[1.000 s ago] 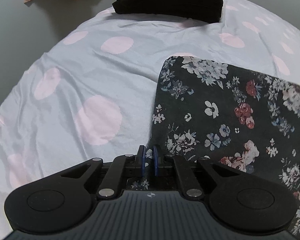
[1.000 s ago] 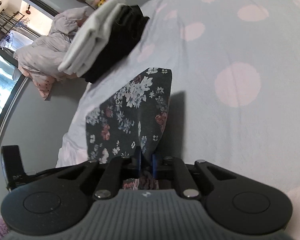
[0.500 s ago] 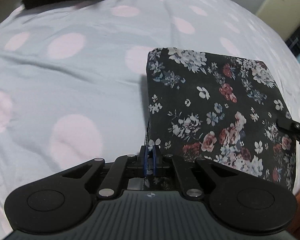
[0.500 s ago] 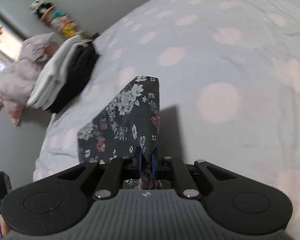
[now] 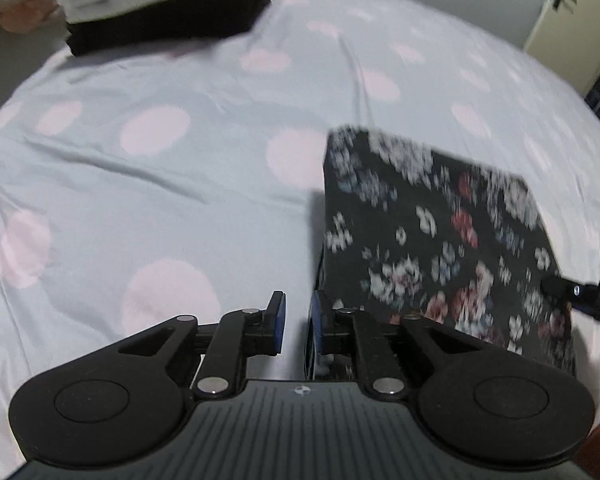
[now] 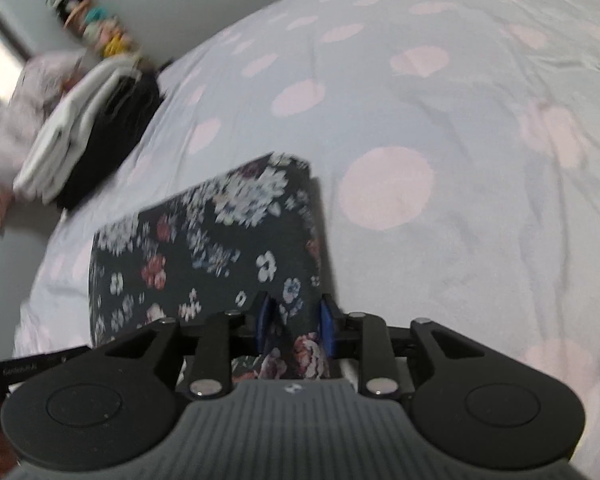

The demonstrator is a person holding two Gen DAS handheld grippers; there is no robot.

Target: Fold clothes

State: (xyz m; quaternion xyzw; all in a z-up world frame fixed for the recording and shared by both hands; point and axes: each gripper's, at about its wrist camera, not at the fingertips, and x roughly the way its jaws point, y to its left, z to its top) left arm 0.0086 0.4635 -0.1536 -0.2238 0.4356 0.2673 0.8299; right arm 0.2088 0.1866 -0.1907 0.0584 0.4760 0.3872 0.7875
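Floral garment (image 5: 440, 240) folded into a flat rectangle on the polka-dot bedsheet (image 5: 160, 184). Both claws just opening: left gripper (image 5: 296, 320) released, nothing between its jaws; right gripper (image 6: 295, 322) parted, cloth edge loose between pads. Probably only stacking left. Folded white and black pile (image 5: 160, 4) well apart near the bed's far edge; nothing blocking.

One floral garment (image 5: 432, 248), one folded stack (image 5: 160, 4) (white over black), two tools.
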